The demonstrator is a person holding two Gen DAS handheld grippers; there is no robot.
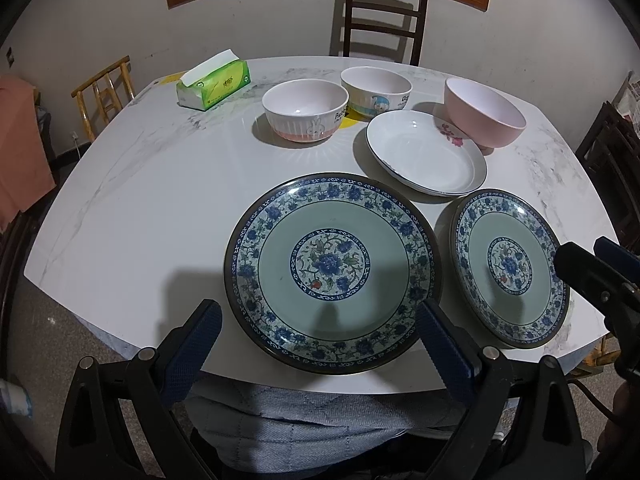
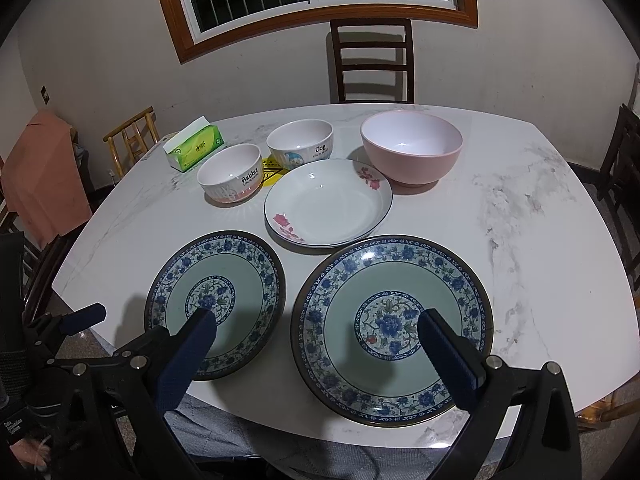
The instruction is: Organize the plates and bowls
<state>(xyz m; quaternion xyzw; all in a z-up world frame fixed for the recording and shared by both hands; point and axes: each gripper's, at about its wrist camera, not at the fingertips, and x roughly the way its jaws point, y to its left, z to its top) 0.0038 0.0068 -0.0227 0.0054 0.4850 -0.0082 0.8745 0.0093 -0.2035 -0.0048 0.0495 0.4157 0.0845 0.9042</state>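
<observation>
Two blue floral plates lie side by side at the near edge of the white marble table (image 1: 140, 200). My left gripper (image 1: 320, 342) hovers open and empty over the near rim of the left plate (image 1: 328, 272) (image 2: 216, 304). My right gripper (image 2: 318, 356) is open too, holding nothing, straddling the gap between both plates, one finger over the right plate (image 2: 394, 328) (image 1: 510, 266). Behind them sits a white plate (image 2: 328, 202) with pink flowers. Further back stand a rabbit bowl (image 2: 230, 174), a dog bowl (image 2: 300, 142) and a larger pink bowl (image 2: 412, 146).
A green tissue box (image 2: 194, 146) lies at the table's back left. A dark chair (image 2: 372, 60) stands behind the table, a wooden chair (image 2: 132, 136) at the left. A yellow sticker (image 2: 272, 174) shows between the bowls. A person's grey quilted clothing (image 1: 320, 420) is below the near edge.
</observation>
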